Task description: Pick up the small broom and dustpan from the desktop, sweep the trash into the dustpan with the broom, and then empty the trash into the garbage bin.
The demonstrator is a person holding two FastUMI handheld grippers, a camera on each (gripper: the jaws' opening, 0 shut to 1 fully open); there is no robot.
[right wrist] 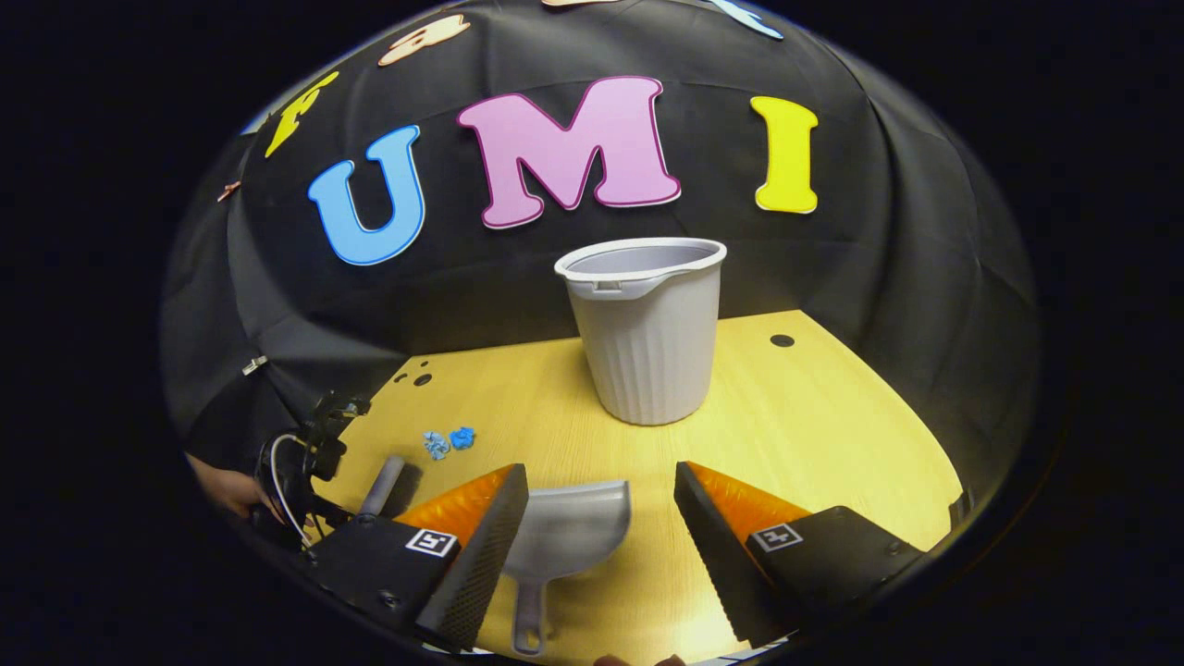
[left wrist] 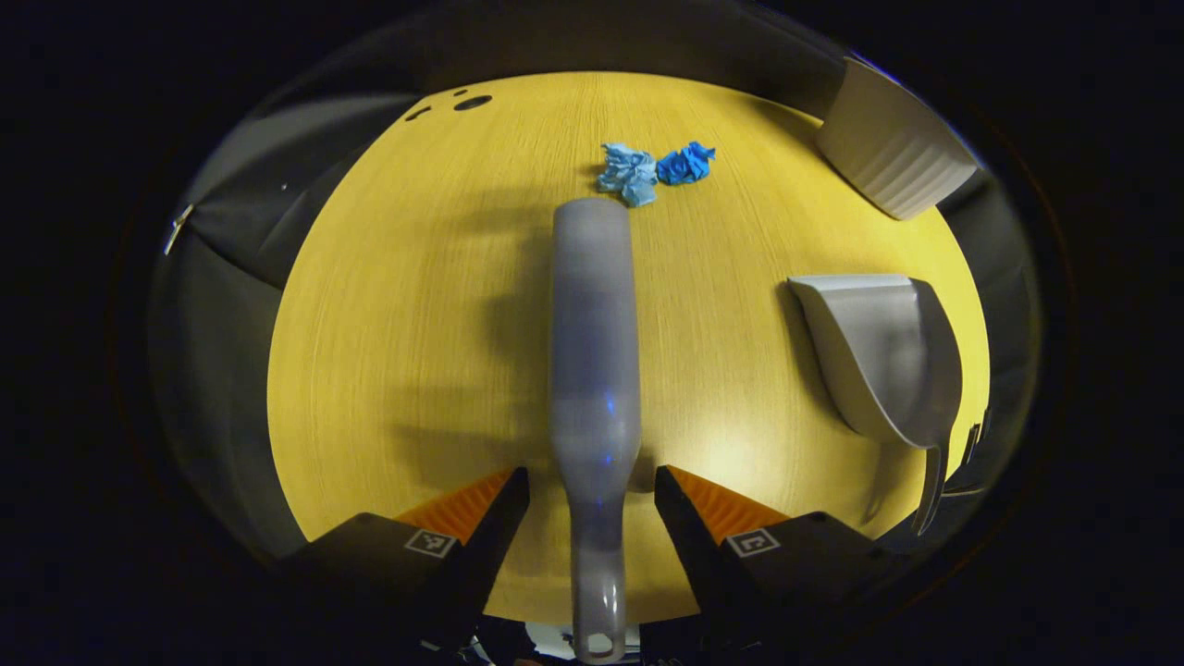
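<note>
Your surface (right wrist: 832,435) is yellow wood grain with small dark holes near its far corners. On it you have the ribbed grey bin (right wrist: 647,338) standing toward the far edge, the dustpan (right wrist: 564,536) and the broom (left wrist: 594,370) lying nearer, and two crumpled blue scraps (left wrist: 652,169) touching each other.

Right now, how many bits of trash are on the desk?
2. Both are crumpled blue scraps lying side by side beyond the broom's far end: the paler one nearer the broom, the darker one on the bin's side. More could hide behind the bin.
</note>
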